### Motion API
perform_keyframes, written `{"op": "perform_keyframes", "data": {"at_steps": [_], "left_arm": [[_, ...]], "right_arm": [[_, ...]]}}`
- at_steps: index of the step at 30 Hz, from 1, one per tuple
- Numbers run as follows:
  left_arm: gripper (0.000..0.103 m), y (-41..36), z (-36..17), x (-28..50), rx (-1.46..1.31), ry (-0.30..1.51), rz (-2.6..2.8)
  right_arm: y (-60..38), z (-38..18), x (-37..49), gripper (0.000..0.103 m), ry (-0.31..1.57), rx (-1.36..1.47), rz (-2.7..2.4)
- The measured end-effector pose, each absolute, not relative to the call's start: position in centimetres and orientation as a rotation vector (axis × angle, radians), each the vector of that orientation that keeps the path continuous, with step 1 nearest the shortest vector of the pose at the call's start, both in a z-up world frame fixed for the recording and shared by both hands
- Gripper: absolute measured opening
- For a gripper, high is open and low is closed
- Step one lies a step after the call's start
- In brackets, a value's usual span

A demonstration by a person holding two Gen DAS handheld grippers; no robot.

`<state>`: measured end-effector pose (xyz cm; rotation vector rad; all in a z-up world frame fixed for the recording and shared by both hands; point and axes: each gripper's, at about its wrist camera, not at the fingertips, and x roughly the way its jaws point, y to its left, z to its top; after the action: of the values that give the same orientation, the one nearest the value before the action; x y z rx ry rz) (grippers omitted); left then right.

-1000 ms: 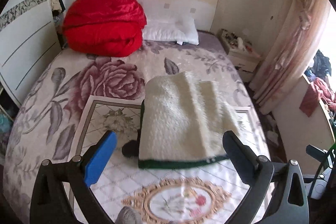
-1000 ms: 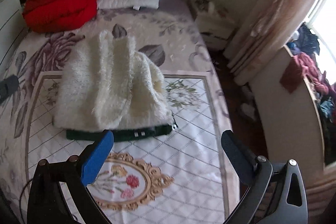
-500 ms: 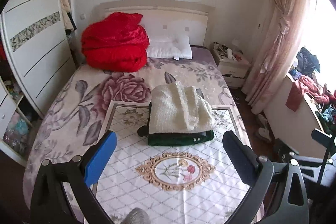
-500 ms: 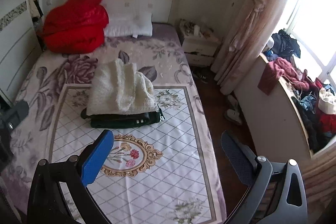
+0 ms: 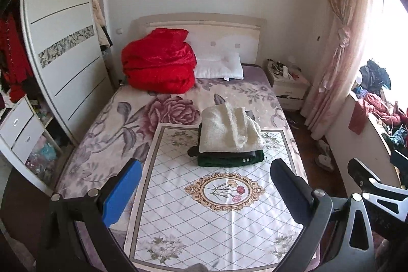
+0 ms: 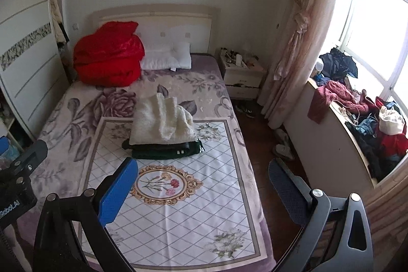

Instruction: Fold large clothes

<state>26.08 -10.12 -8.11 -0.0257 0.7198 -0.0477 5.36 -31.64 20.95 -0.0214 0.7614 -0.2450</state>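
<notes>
A folded cream fleece garment (image 5: 229, 129) lies on top of folded dark green clothes (image 5: 229, 160) in a stack on the bed's white patterned cloth (image 5: 221, 218). The stack also shows in the right wrist view, cream piece (image 6: 160, 122) over green piece (image 6: 165, 151). My left gripper (image 5: 204, 193) is open and empty, well back from the stack and above the bed's foot. My right gripper (image 6: 201, 193) is open and empty, also far back. Part of the right gripper's body (image 5: 374, 185) shows at the left view's right edge.
A red quilt (image 5: 159, 64) and a white pillow (image 5: 219, 65) lie at the headboard. A wardrobe (image 5: 61, 47) stands left of the bed. A nightstand (image 6: 241, 73), a curtain (image 6: 298, 37) and a window ledge heaped with clothes (image 6: 367, 119) are to the right.
Both grippers have pulled far back and up from the folded stack, so the whole bed and room now show. The stack has stayed in place.
</notes>
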Motion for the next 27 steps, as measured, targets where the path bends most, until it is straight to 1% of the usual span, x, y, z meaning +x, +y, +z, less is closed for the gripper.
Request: {"op": "perform_keyframes", "data": {"at_steps": [10, 27], "left_arm": [[0.103, -10.0, -6.5, 22.6, -0.043, 0.676, -0.054], [0.103, -10.1, -5.4, 20.7, -0.021, 0.642, -0.053]], "right_arm": [[-31.6, 25.0, 1.0, 0.103, 0.692, -0.055, -0.237], [-32.0, 26.6, 0.4, 0.103, 0.683, -0.047, -0.192]]}}
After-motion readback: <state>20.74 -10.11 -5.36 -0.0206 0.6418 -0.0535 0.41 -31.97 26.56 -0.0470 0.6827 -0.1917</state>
